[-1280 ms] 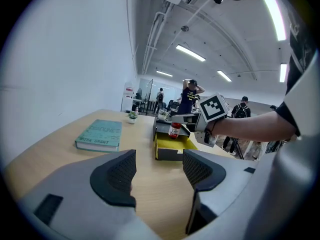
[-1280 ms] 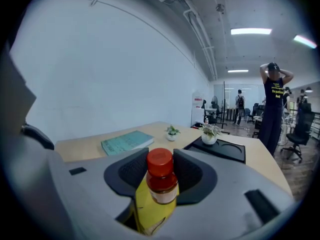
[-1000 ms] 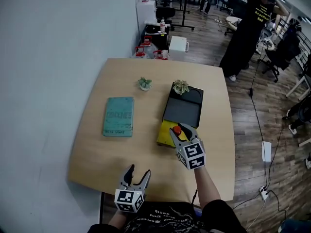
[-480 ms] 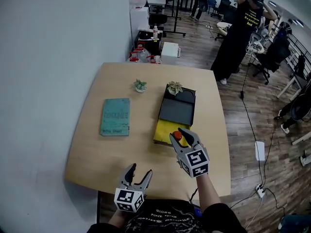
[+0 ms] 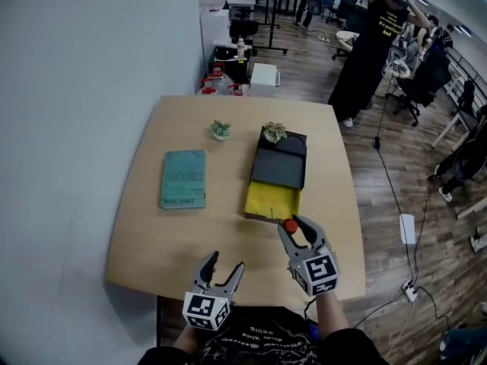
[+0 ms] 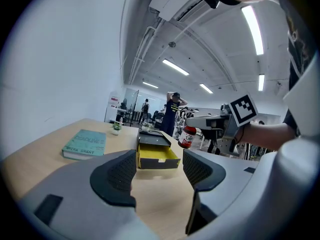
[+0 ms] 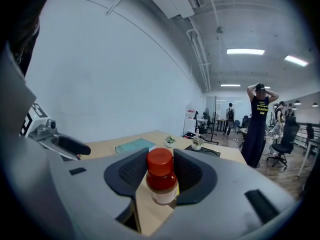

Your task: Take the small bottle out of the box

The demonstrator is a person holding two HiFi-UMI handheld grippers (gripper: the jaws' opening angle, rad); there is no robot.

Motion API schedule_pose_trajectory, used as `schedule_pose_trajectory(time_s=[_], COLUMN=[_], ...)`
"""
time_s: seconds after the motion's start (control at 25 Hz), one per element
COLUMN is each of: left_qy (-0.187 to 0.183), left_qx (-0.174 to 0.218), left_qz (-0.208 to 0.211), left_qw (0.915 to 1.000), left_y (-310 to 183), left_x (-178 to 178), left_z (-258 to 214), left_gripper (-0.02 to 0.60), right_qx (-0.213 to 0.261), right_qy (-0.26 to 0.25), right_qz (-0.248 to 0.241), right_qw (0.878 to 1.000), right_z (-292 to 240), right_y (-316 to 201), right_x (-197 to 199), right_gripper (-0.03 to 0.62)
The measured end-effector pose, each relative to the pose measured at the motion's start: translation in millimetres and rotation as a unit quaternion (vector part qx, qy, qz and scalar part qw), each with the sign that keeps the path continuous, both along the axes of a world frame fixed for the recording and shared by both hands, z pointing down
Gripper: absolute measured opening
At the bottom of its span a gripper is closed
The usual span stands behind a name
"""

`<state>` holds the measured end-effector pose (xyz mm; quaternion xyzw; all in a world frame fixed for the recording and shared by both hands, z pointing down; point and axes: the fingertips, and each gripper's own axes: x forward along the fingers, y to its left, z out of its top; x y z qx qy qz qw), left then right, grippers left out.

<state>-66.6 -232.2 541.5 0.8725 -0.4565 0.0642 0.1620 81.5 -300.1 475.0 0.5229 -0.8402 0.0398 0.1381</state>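
The small bottle (image 7: 161,181), with a red cap and a white label, stands upright between the pads of my right gripper (image 7: 161,176), which is shut on it. In the head view that right gripper (image 5: 297,232) holds the bottle (image 5: 290,226) above the table, just in front of the open box (image 5: 272,201) with its yellow inside and dark lid. From the left gripper view the bottle (image 6: 186,136) hangs right of the box (image 6: 152,155). My left gripper (image 5: 222,271) stands open and empty near the table's front edge.
A teal book (image 5: 183,178) lies left of the box. Two small potted plants, one (image 5: 221,130) and the other (image 5: 275,132), stand at the back of the wooden table (image 5: 152,242). A person (image 5: 370,36), chairs and desks fill the room beyond.
My right gripper has drawn back toward me and to the right with the bottle, from over the box's yellow part to in front of it. The left gripper has barely moved.
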Motion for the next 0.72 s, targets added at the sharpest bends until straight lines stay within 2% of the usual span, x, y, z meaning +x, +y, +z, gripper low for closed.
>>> schedule_pose_trajectory(time_s=[0.24,0.72], left_qy=[0.002,0.004], left_qx=[0.003,0.007], left_qz=[0.007,0.02], left_qw=[1.0,0.9998], left_y=[-0.8,6.2], left_x=[-0.2,1.3], left_z=[5.3,8.2], left_gripper=[0.301,0.299], right_qx=[0.01,-0.006], right_qy=[-0.008,-0.027], right_qz=[0.029,0.067], right_qw=[1.0,0.997], right_z=[14.8,46.2], right_y=[27.2,76.7], right_x=[11.0,20.0], right_gripper=[0.158,0.158])
